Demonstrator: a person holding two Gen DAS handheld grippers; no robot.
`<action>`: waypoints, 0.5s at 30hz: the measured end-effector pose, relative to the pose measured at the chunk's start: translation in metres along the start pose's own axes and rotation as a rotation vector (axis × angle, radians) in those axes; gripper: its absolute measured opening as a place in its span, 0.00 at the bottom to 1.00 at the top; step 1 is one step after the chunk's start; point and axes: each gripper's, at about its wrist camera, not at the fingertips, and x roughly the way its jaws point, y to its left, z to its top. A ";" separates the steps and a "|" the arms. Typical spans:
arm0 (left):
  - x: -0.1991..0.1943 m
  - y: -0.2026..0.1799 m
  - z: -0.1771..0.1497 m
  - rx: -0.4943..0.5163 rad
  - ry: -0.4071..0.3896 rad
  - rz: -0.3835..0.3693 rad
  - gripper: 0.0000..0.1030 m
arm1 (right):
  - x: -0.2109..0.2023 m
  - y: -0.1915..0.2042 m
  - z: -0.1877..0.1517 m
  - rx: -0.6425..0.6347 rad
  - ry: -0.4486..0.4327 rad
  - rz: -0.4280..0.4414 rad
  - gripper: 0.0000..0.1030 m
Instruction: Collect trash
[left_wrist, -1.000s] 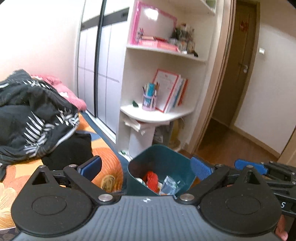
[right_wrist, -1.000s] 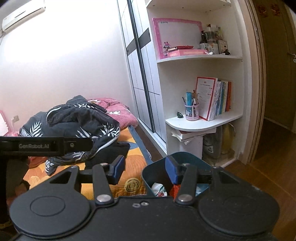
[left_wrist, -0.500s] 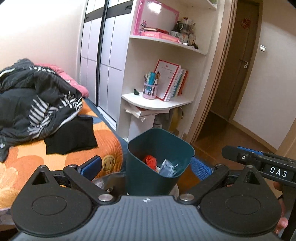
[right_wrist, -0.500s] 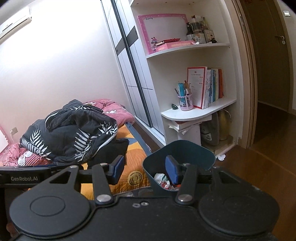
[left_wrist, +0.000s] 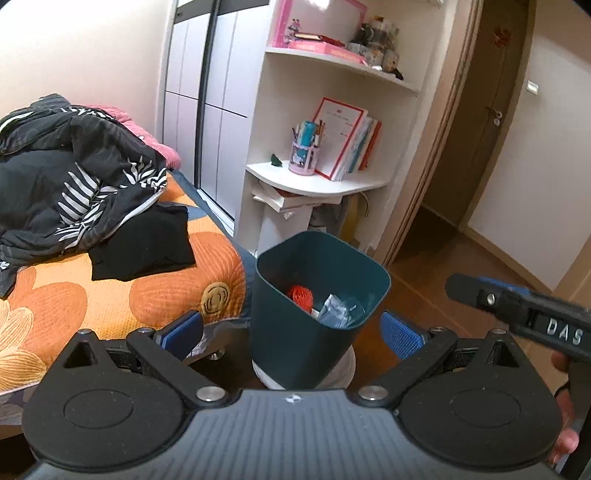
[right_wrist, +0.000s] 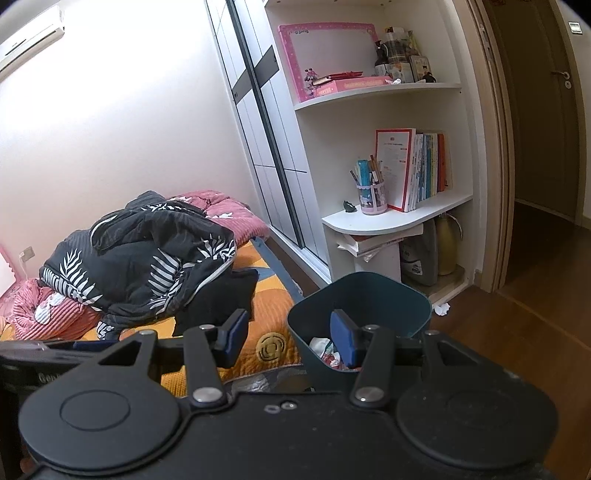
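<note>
A dark teal trash bin (left_wrist: 317, 325) stands on a white round base (left_wrist: 341, 369) on the floor at the foot of the bed. Inside it lie a red mesh piece (left_wrist: 300, 295) and a clear plastic wrapper (left_wrist: 334, 312). My left gripper (left_wrist: 291, 334) is open, its blue pads either side of the bin and clear of its walls. My right gripper (right_wrist: 288, 339) is open and holds nothing, with the bin (right_wrist: 369, 299) just beyond its right finger. In the left wrist view the right gripper (left_wrist: 517, 314) hangs to the bin's right. A small white crumpled scrap (right_wrist: 441, 309) lies on the floor by the shelf.
The bed (left_wrist: 110, 295), with its orange flowered cover, carries a black leaf-print quilt (left_wrist: 74, 177) and a black cloth (left_wrist: 144, 240). A white corner shelf (right_wrist: 391, 218) with books and a pen cup stands behind the bin. An open doorway (right_wrist: 543, 147) and wood floor lie to the right.
In the left wrist view the bin has drawn away from my left fingers and shows its whole side on the white base. My right gripper has come further into that view.
</note>
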 end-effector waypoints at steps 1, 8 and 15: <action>0.000 -0.001 -0.001 0.004 0.005 0.002 1.00 | 0.000 0.000 0.000 0.000 0.001 -0.002 0.48; -0.002 -0.001 -0.005 0.003 -0.009 0.010 1.00 | 0.002 -0.001 -0.002 0.008 0.012 -0.009 0.48; -0.004 -0.005 -0.004 0.027 -0.039 0.033 1.00 | 0.004 0.002 -0.003 -0.004 0.029 -0.006 0.48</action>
